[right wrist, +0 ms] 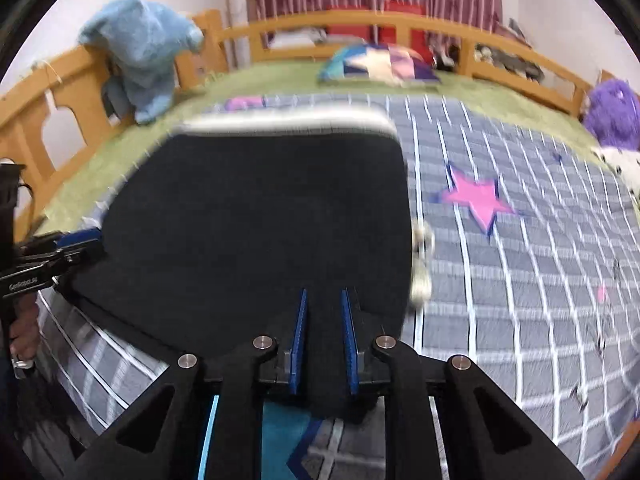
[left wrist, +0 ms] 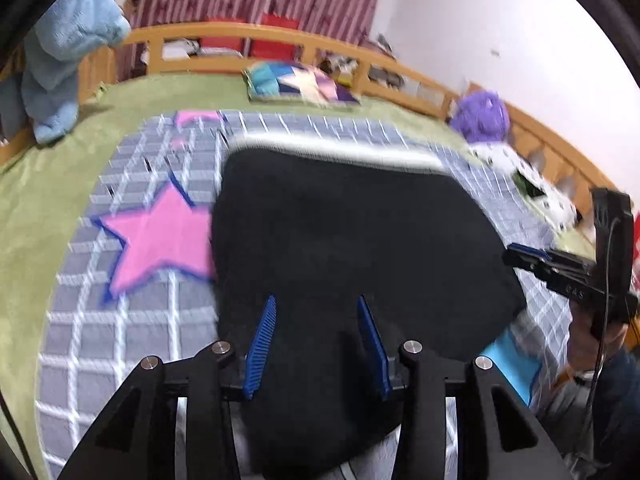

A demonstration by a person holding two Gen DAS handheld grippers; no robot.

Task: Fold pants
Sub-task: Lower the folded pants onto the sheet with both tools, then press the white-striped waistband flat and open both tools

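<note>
Black pants (left wrist: 352,240) lie on a grey checked blanket on the bed, with a white band along their far edge; they also show in the right wrist view (right wrist: 256,216). My left gripper (left wrist: 318,304) is open, its blue fingers apart over the near edge of the black cloth. My right gripper (right wrist: 325,294) has its blue fingers a narrow gap apart with black cloth between them; it looks shut on the pants' near edge. Each gripper shows in the other's view: the right one at the right edge (left wrist: 524,254), the left one at the left edge (right wrist: 80,240).
The grey blanket (right wrist: 520,272) with pink stars (left wrist: 160,236) covers a green sheet (left wrist: 32,208). A wooden rail (right wrist: 320,24) runs round the bed. A blue plush (right wrist: 140,48), a patchwork pillow (left wrist: 300,84) and a purple plush (left wrist: 480,116) lie along the far side.
</note>
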